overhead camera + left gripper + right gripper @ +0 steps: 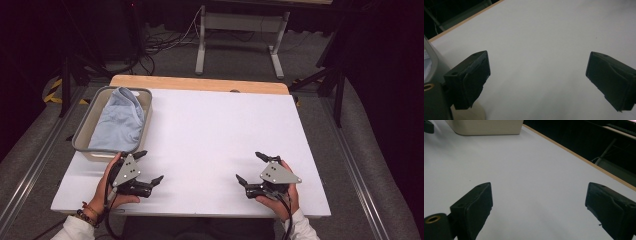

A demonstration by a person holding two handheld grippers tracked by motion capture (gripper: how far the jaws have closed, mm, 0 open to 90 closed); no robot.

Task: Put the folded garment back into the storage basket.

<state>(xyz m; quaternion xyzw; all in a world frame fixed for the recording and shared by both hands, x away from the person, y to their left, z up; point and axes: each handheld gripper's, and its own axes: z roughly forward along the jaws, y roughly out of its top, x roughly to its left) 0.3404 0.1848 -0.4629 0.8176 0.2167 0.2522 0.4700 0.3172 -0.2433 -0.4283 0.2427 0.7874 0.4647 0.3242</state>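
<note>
At the far left of the surface (215, 130), a grey-rimmed beige bin (84, 131) sits at the left edge, holding a crumpled light-blue cloth (119, 122) that fills most of its interior and rises above the rim at the far end. Just in front of the bin's near wall, the left hand-held gripper (150, 167) rests low over the surface, held by the person's left hand (107, 187); its 2 jaws are spread wide apart with nothing between them, and its upper jaw tip lies just beside the bin's near corner. In the left gripper view, the left hand-held gripper (537, 75) shows both black jaws well apart over bare white surface, with the bin wall (431, 67) close at the left edge. The middle of the surface between the 2 grippers carries no obstacle. To the right, the right hand-held gripper (251, 168) is held by the person's right hand (280, 197) near the front edge, well apart from the bin; its jaws are likewise spread wide and hold nothing. In the right gripper view, the right hand-held gripper (539, 195) faces across the surface toward the bin (486, 127) at the top left. Beyond the surface, a wooden strip (200, 83) borders the far edge, with cables (160, 42) and a metal frame (240, 35) on the floor behind.
</note>
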